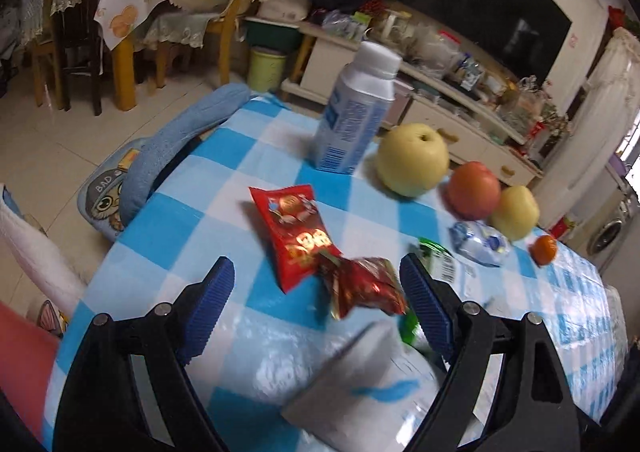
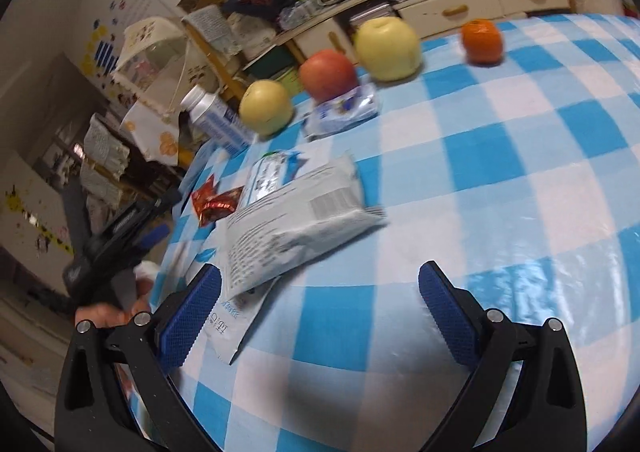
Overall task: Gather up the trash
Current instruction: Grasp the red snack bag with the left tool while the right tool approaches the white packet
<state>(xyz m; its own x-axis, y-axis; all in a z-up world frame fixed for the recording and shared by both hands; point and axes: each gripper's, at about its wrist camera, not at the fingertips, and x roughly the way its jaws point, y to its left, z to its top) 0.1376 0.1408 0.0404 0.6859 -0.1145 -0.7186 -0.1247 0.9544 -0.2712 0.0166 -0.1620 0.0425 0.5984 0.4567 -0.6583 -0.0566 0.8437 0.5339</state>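
A tabletop (image 1: 224,156) covered in a blue-and-white checked cloth is being viewed from both wrist cameras. The left gripper (image 1: 316,292) is being held spread wide above the cloth, nothing being pressed between its blue pads; a crumpled red foil wrapper (image 1: 362,286) is lying just ahead, between the two fingers, and a flat red snack packet (image 1: 294,234) is lying just beyond it, touching it at one end. A grey-white pouch (image 1: 360,384) is lying below the left gripper, near the camera, and a green-edged wrapper (image 1: 436,256) is partly being hidden behind the right-hand finger. Further back a white and blue bottle (image 1: 356,112) is standing upright, with a yellow pear (image 1: 412,160), a red apple (image 1: 474,190), a smaller yellow fruit (image 1: 516,212) and a small orange (image 1: 545,249) lined up beside it; a clear blue-printed wrapper (image 1: 478,244) is lying in front of the apple. The right gripper (image 2: 320,316) is likewise being held released, with only bare cloth between its fingers. In its view the grey-white pouch (image 2: 296,220) is lying just ahead and to the left, resting over another white packet (image 2: 228,328) that is touching the left-hand finger. The left gripper (image 2: 120,232) is being seen at the tabletop's far-left edge, held by a hand (image 2: 108,318).
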